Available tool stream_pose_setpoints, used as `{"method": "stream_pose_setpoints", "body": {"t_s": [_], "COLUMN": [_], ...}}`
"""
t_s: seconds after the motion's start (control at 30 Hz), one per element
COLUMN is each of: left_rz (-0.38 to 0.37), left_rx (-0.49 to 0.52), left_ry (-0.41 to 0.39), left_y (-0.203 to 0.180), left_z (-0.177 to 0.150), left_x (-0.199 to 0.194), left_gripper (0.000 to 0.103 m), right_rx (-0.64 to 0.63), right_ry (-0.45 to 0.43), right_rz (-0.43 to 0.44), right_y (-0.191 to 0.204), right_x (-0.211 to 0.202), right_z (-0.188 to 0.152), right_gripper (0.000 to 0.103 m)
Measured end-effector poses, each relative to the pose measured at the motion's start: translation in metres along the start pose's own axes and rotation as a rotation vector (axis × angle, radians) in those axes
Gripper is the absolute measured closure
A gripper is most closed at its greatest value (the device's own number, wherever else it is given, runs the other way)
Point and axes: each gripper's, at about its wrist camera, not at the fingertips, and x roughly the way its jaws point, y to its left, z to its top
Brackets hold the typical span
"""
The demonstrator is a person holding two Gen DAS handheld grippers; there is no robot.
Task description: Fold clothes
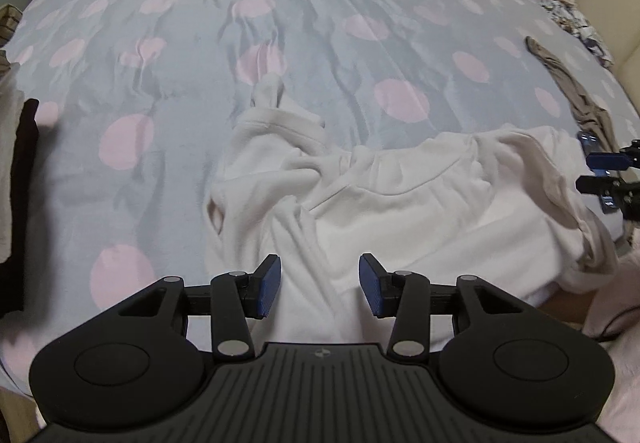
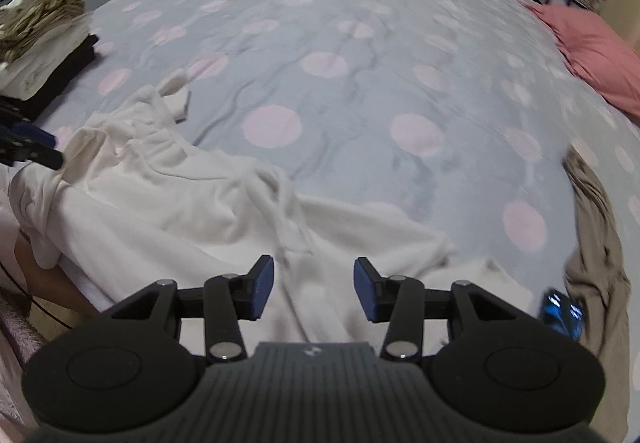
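White garment lies crumpled just ahead — both grippers gape; nothing held.

White garment, grey pink-dotted bedspread

— Desk: What carries the load here?

— Operator: From my feed, a wide bed under a grey quilted cover with pale pink dots.

— Desk: And on it?

— Operator: I see a crumpled white fleece garment at the near edge, a taupe cloth at the right side, a dusty-pink pillow at the far right, and a stack of folded clothes at the left edge.
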Motion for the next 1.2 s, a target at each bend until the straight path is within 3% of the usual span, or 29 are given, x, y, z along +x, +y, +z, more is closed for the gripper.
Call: {"method": "stream_pose_setpoints", "body": {"t_s": [0.1, 0.27, 0.43, 0.5, 0.67, 0.83, 1.2], "left_rz": [0.049, 0.104, 0.125, 0.119, 0.117, 0.125, 0.153], "left_rx": [-0.007, -0.014, -0.025, -0.035, -0.085, -0.117, -0.099], "left_ry": [0.01, 0.036, 0.057, 0.049, -0.002, -0.133, -0.585], "left_y": [-0.005, -0.005, 0.008, 0.016, 0.04, 0.054, 0.047], "left_z": [0.002, 0.003, 0.002, 0.001, 0.0, 0.003, 0.031], "left_x": [0.013, 0.029, 0.034, 0.03, 0.006, -0.038, -0.184], "left_gripper": [0.059, 0.06, 0.089, 0.099, 0.102, 0.102, 0.103], "right_rx": [-0.033, -0.066, -0.06, -0.034, 0.049, 0.085, 0.078], "right_ry": [-0.005, -0.005, 0.03, 0.021, -0.039, -0.156, -0.525], "right_rz": [0.004, -0.011, -0.016, -0.021, -0.077, -0.137, -0.276], "right_y": [0.007, 0.01, 0.001, -0.006, -0.023, -0.03, -0.033], "right_x": [0.013, 0.033, 0.046, 0.044, 0.028, -0.002, -0.139], "right_z": [0.004, 0.008, 0.005, 0.004, 0.006, 0.013, 0.063], "right_gripper": [0.044, 0.046, 0.085, 0.089, 0.091, 0.092, 0.092]}}
